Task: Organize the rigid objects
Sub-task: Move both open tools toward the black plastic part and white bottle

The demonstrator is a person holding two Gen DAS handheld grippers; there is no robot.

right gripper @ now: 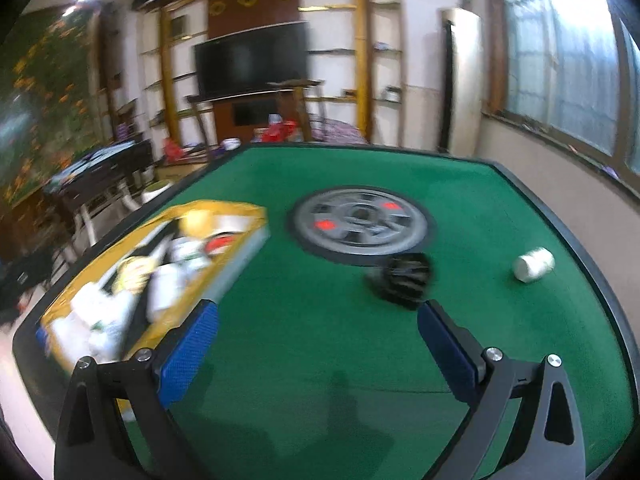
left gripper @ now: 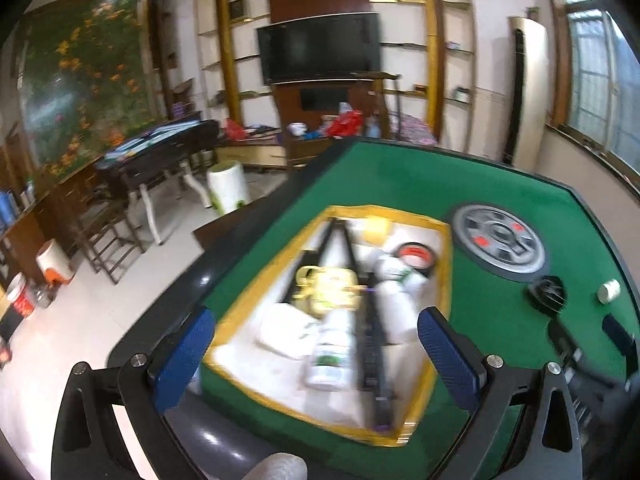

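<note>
A yellow-rimmed box (left gripper: 400, 438) (right gripper: 240, 212) lies on the green table (left gripper: 480, 184) (right gripper: 312, 344), holding white bottles (left gripper: 332, 356), a yellow tin (left gripper: 326, 288), a red tape roll (left gripper: 414, 254) and a long black bar (left gripper: 372, 356). My left gripper (left gripper: 316, 344) hangs open above the box's near end, nothing between its fingers. On the felt right of the box lie a black ribbed knob (left gripper: 546, 294) (right gripper: 404, 278) and a small white bottle (left gripper: 609, 291) (right gripper: 534, 265) on its side. My right gripper (right gripper: 318, 340) is open over bare felt, short of the knob.
A round grey control panel (left gripper: 500, 240) (right gripper: 362, 224) with red buttons is set in the table's middle. The right gripper's body (left gripper: 592, 360) shows at the left wrist view's right edge. Beyond the table edge are a tiled floor, a dark side table (left gripper: 160, 152) and chairs.
</note>
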